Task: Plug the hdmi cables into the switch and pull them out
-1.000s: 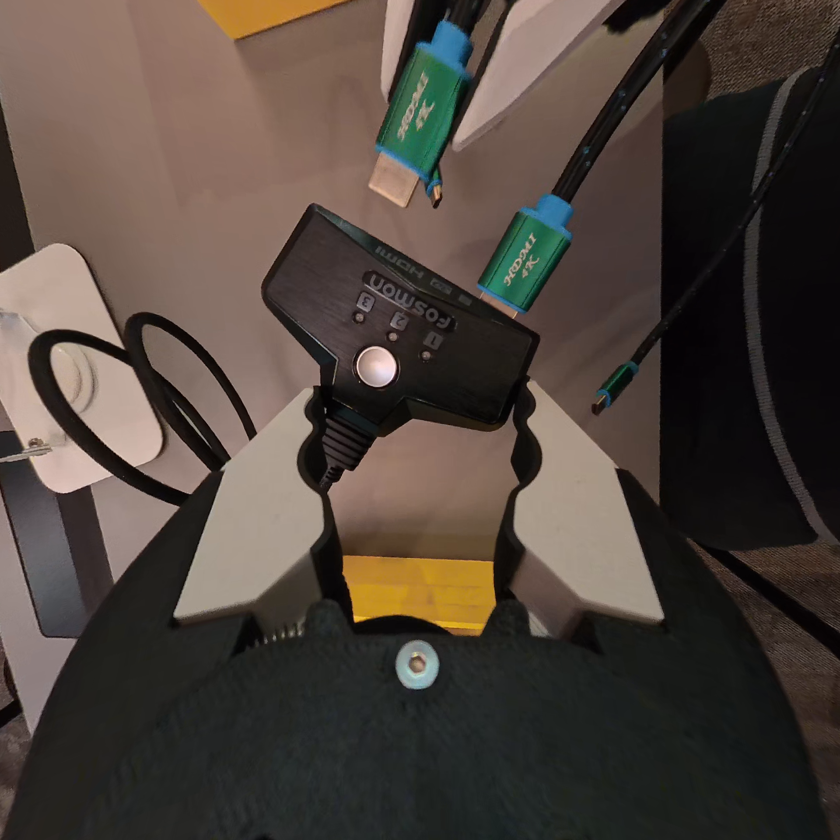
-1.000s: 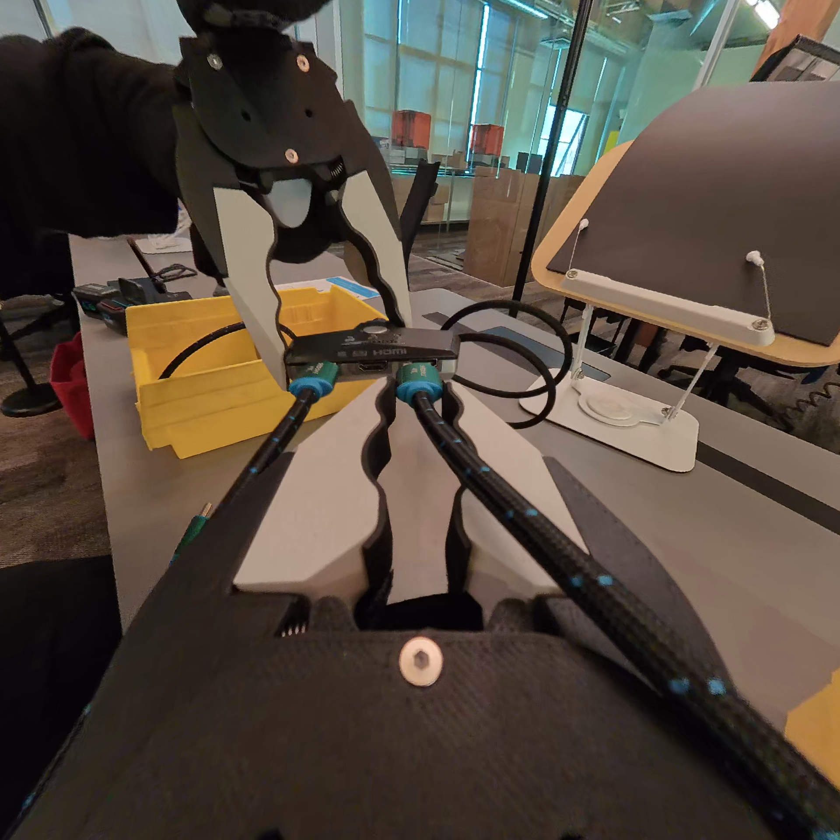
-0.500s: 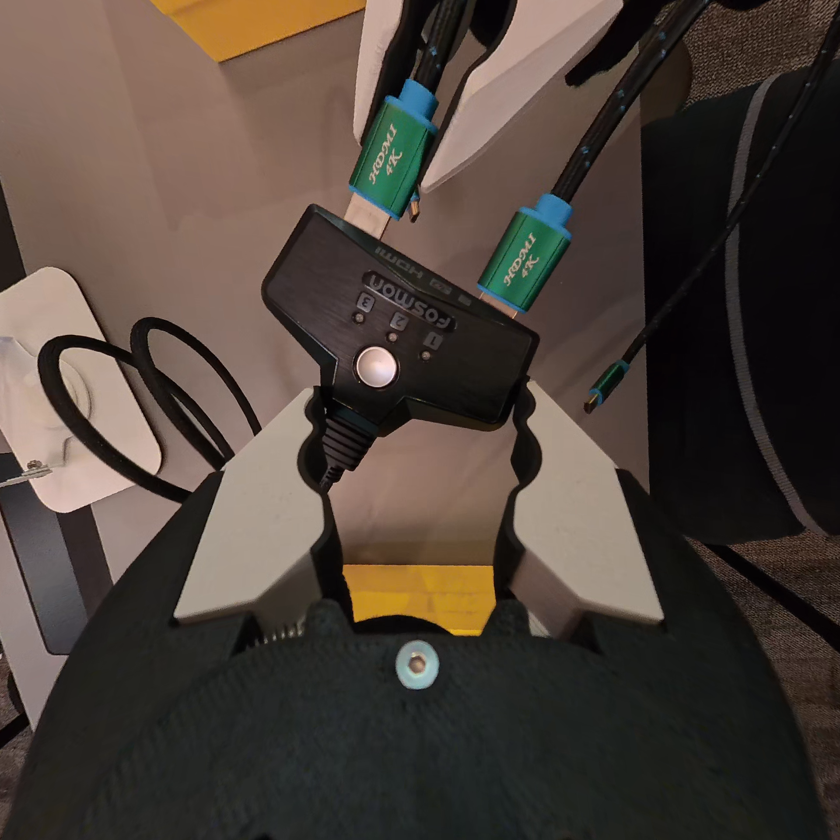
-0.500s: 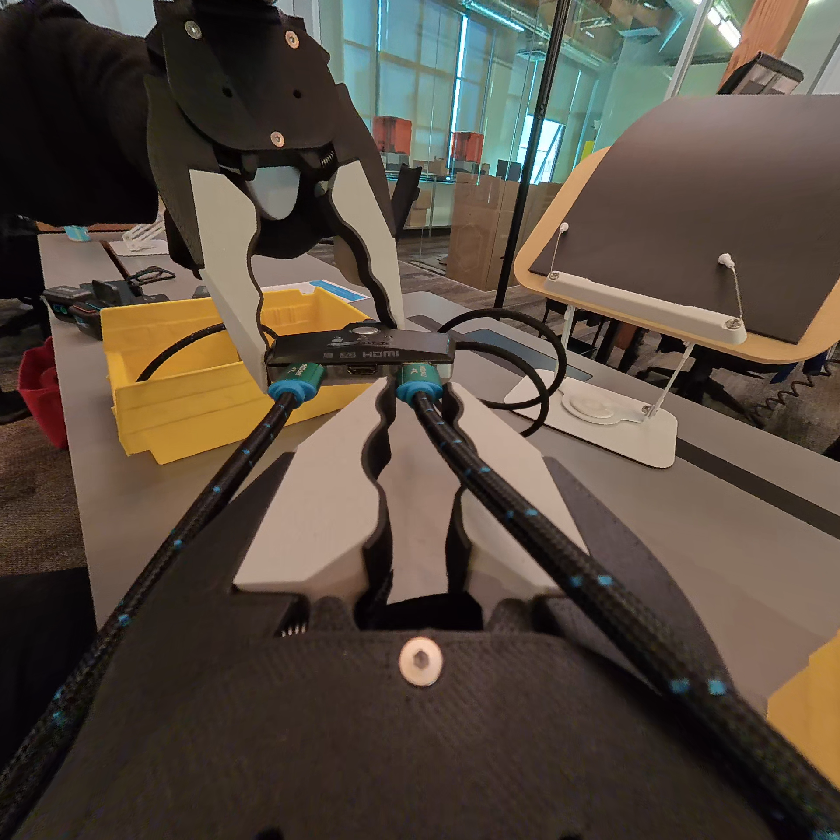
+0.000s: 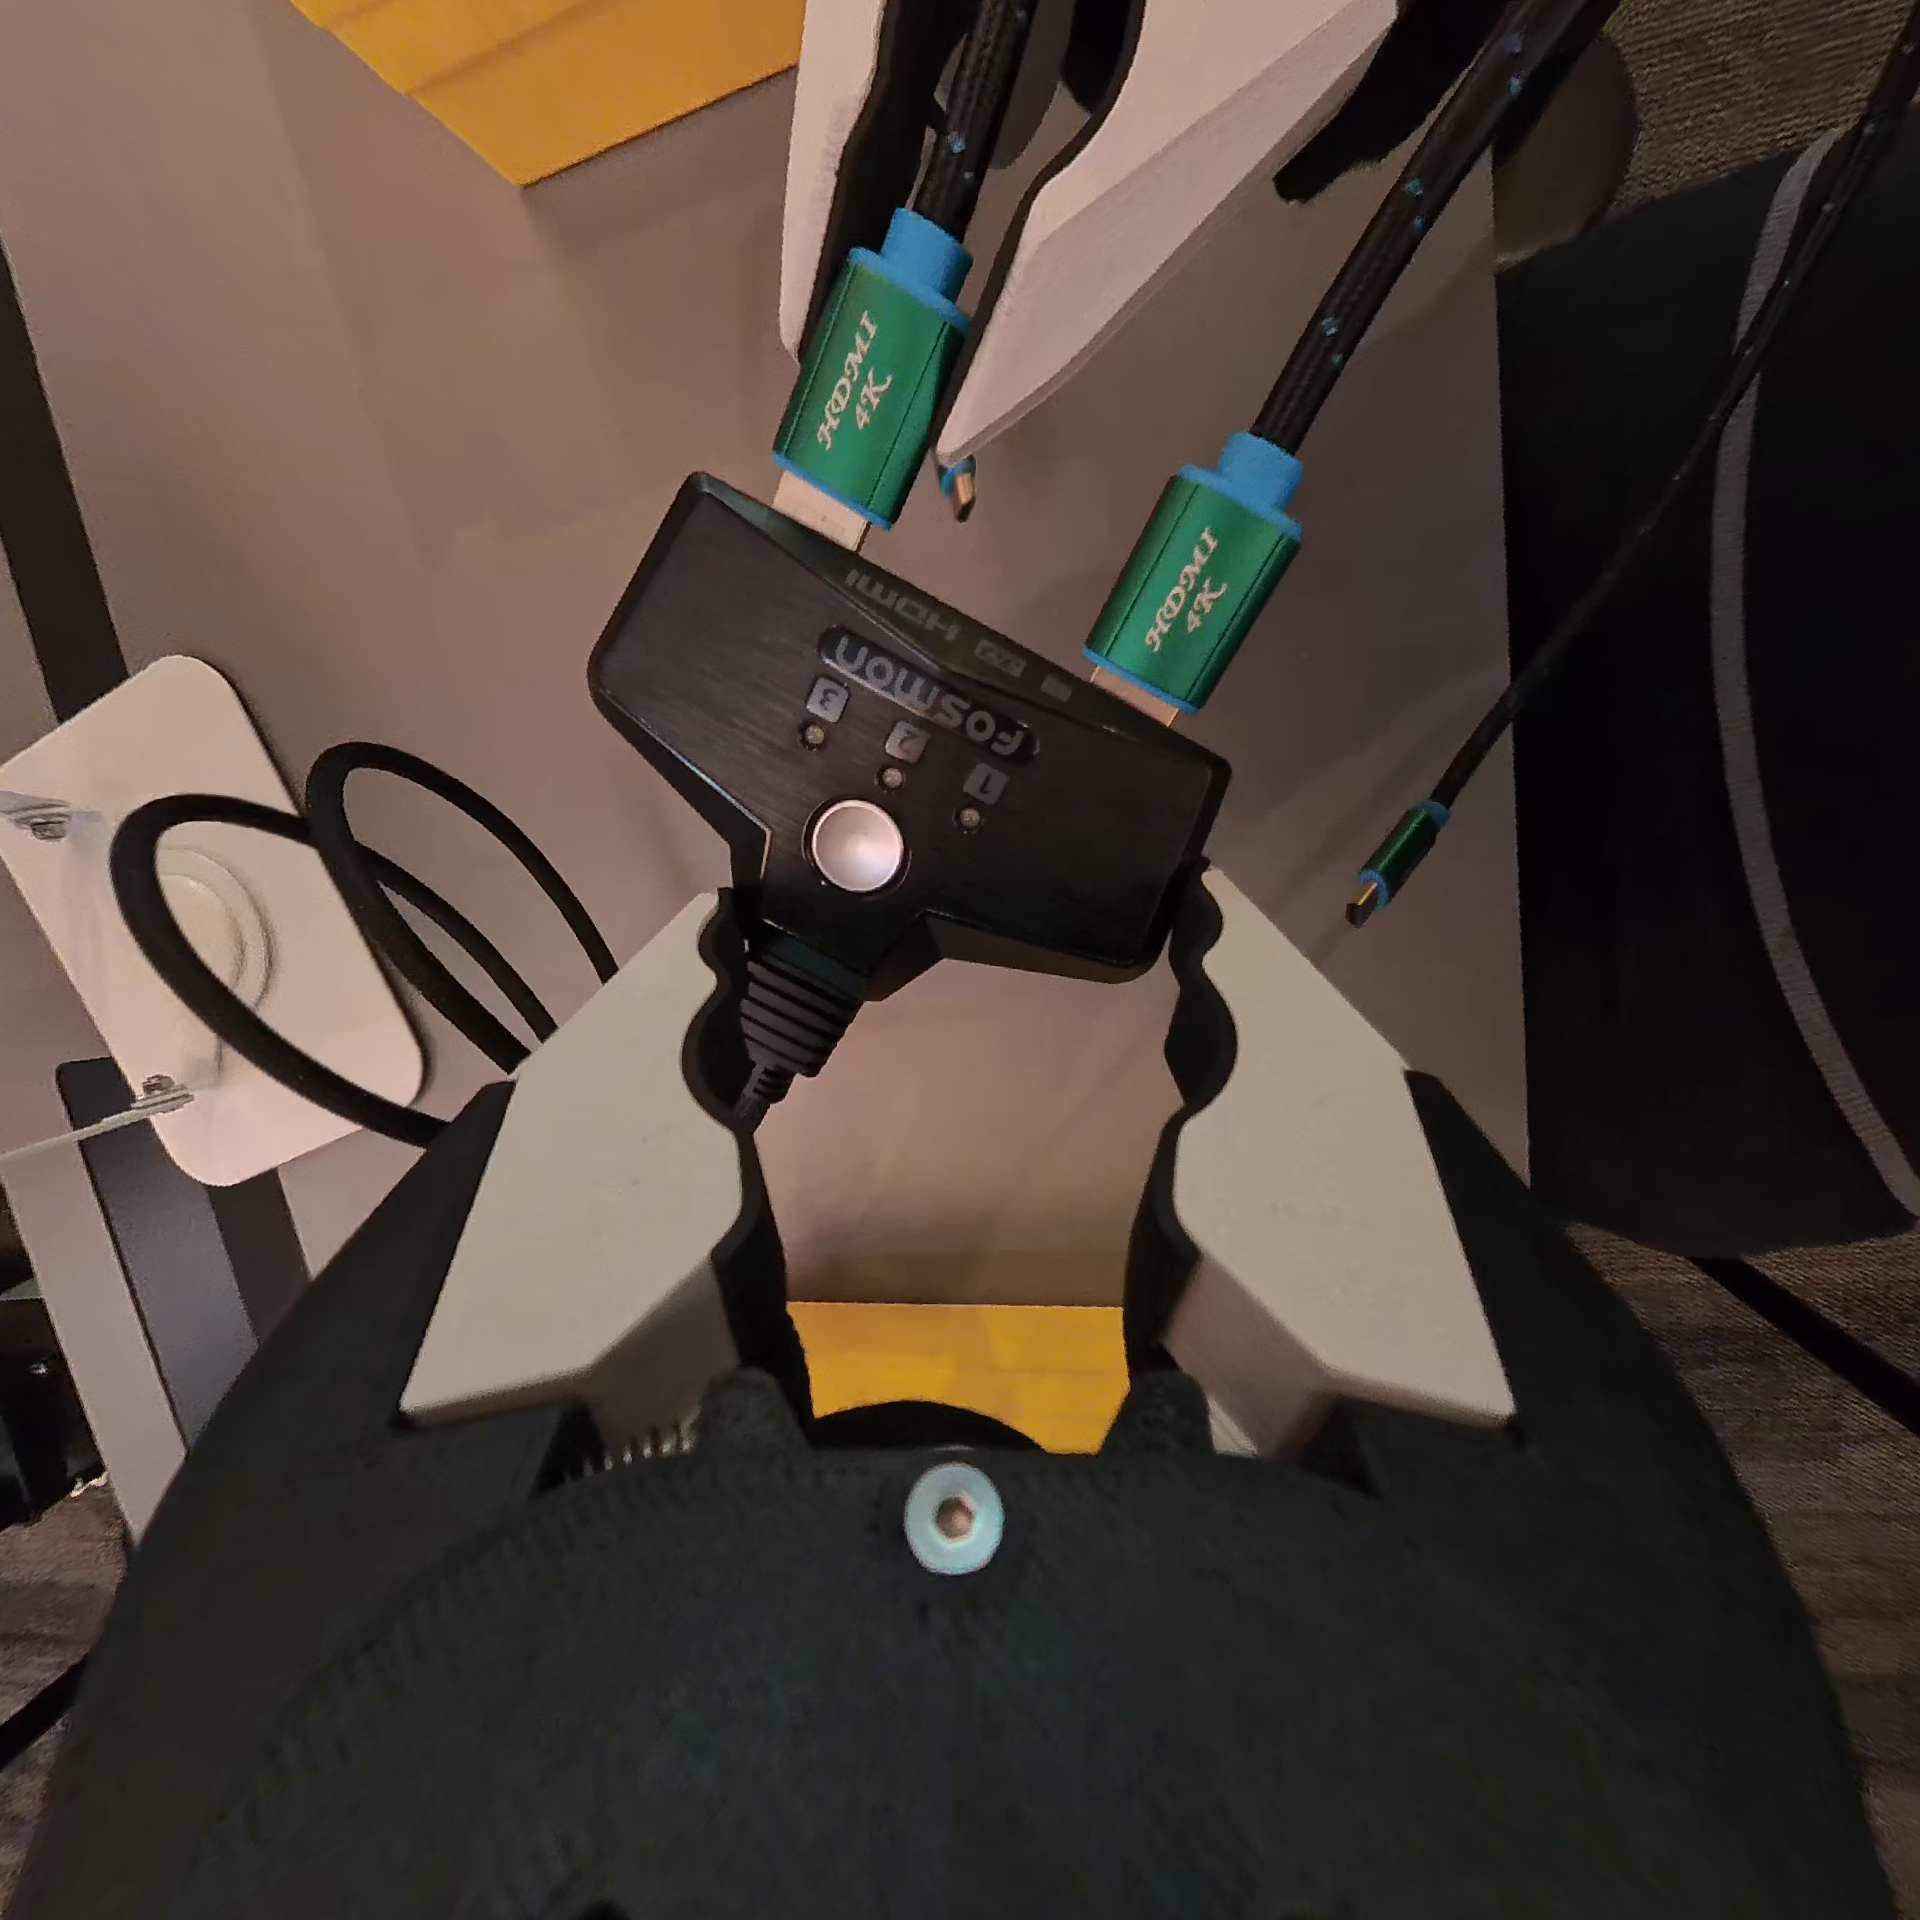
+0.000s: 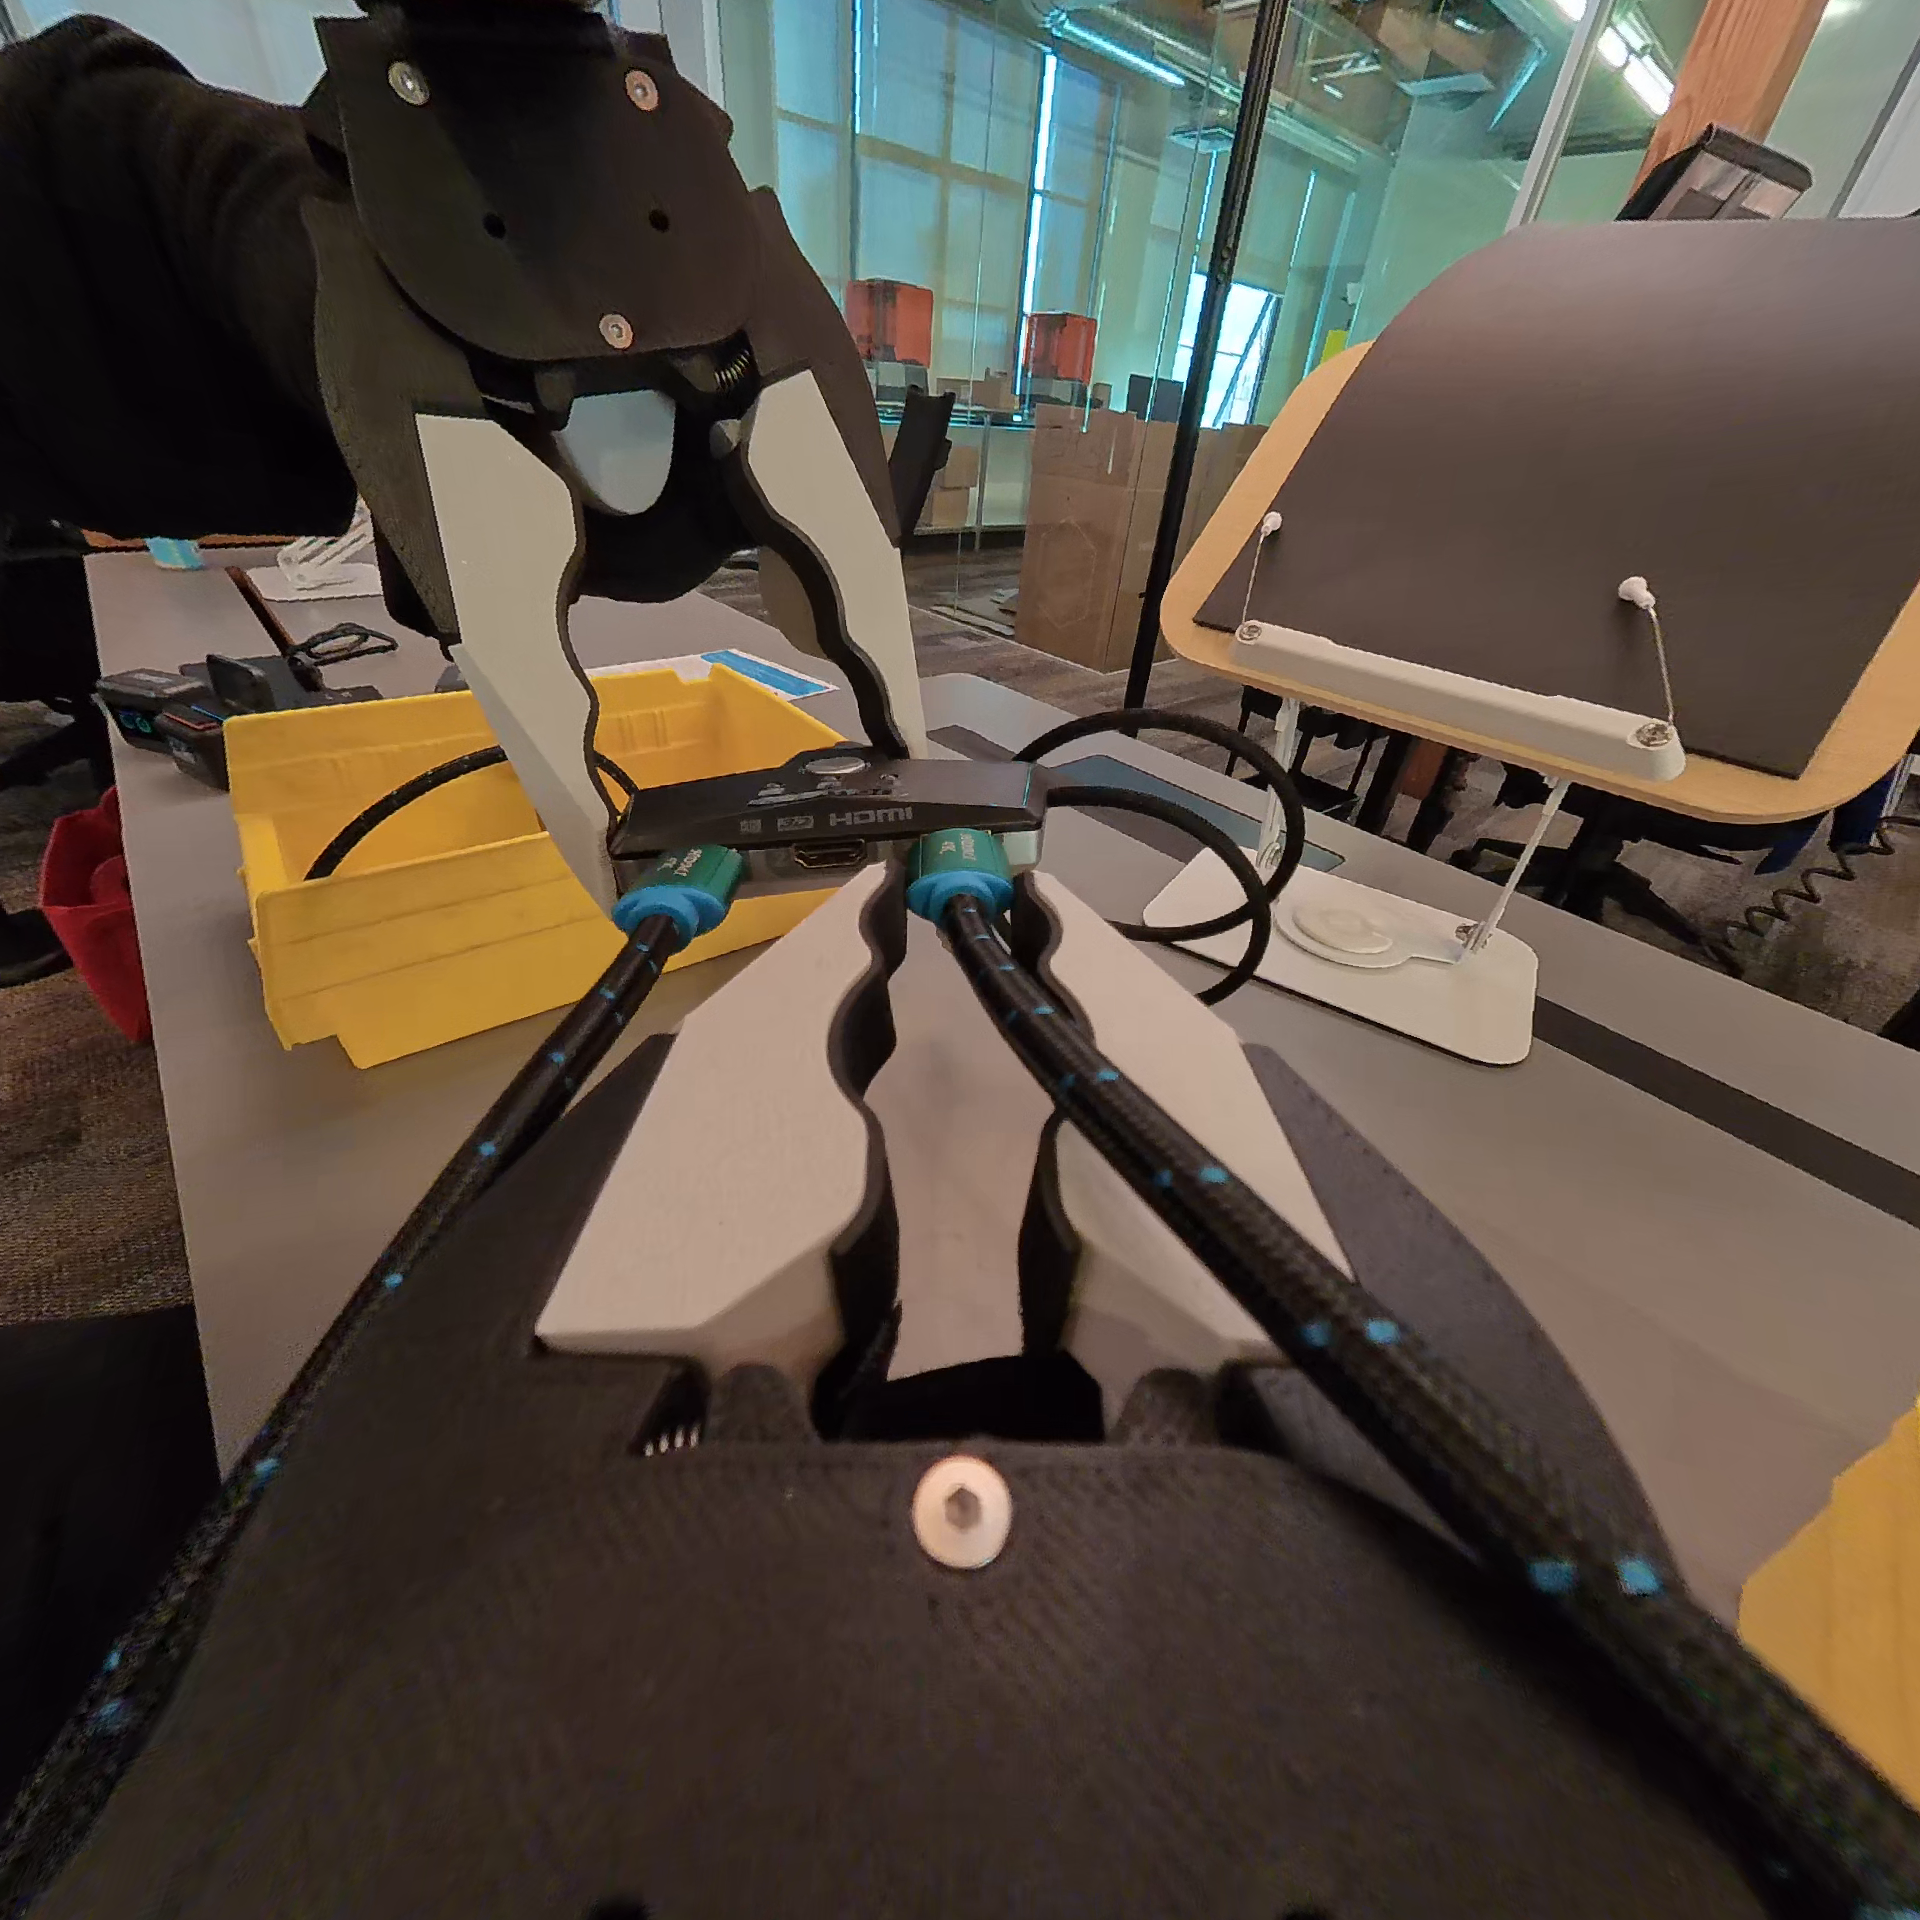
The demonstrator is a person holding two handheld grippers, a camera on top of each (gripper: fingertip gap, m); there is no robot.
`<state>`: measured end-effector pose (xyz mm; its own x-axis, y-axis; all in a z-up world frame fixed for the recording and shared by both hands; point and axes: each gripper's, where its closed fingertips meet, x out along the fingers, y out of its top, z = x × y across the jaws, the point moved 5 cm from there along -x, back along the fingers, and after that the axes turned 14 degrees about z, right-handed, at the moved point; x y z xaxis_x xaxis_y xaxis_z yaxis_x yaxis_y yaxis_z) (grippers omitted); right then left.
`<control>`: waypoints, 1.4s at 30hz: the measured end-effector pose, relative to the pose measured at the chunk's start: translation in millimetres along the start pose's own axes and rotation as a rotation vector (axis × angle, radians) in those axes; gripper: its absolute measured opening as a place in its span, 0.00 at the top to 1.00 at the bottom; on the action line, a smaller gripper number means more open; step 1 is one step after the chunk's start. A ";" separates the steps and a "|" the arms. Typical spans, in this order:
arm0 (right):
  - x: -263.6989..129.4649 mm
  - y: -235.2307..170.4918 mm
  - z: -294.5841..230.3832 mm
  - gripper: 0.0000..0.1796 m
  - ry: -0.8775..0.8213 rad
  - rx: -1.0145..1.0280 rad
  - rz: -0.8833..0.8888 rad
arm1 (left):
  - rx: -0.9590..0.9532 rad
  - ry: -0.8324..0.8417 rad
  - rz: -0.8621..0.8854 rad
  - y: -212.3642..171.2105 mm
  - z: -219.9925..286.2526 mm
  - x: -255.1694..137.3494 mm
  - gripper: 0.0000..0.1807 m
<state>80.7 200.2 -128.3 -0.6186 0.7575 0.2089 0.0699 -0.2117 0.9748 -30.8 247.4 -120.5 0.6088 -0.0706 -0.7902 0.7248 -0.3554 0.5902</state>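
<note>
Between left claw (image 5: 956, 935) tips, switch (image 5: 914, 748) crosswise.

Left hand-held gripper (image 5: 951, 940) clamped; right hand-held gripper (image 6: 951, 883) clamped.

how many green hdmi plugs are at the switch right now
2. One plug is held by the right gripper at an end port of the switch; the second plug sits in the opposite end port. The middle port is empty.
</note>
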 end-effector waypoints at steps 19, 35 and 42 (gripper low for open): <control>-5.3 8.7 9.3 0.90 0.010 0.012 0.073 | 0.070 0.052 -0.068 18.3 -6.6 3.6 0.57; -8.3 11.1 11.5 0.91 0.056 0.004 0.074 | 0.102 0.052 -0.144 22.1 -3.6 15.6 0.57; -4.3 17.5 11.2 0.91 0.074 -0.058 0.044 | 0.108 -0.001 -0.120 27.2 5.8 50.7 0.71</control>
<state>93.3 200.1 -111.3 -0.6720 0.6995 0.2432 0.0544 -0.2809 0.9582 17.9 228.7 -145.4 0.5192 -0.0224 -0.8544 0.7536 -0.4596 0.4700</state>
